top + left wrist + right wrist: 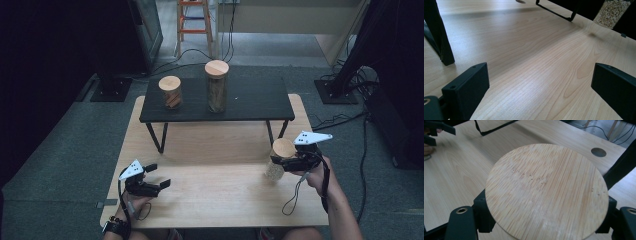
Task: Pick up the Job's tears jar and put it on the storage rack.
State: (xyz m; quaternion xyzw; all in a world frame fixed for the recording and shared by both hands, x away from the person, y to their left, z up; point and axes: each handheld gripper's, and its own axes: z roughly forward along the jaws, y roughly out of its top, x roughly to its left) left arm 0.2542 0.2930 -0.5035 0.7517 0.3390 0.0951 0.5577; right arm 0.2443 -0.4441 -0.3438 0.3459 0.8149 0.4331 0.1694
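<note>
Right claw (283, 162) clamped on clear jar (276, 169), round bamboo lid, pale grains inside, left claw (159, 176) apart.

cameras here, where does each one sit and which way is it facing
High view: above the person's side, facing forward and down on the wooden table; both forearms, left gripper, right gripper.
Left gripper view: rides on that gripper, looking low across the tabletop; its open jaws.
Right gripper view: looks down on the jar's wooden lid; its jaws clamp it.
Shared: the held jar of pale grains.
</note>
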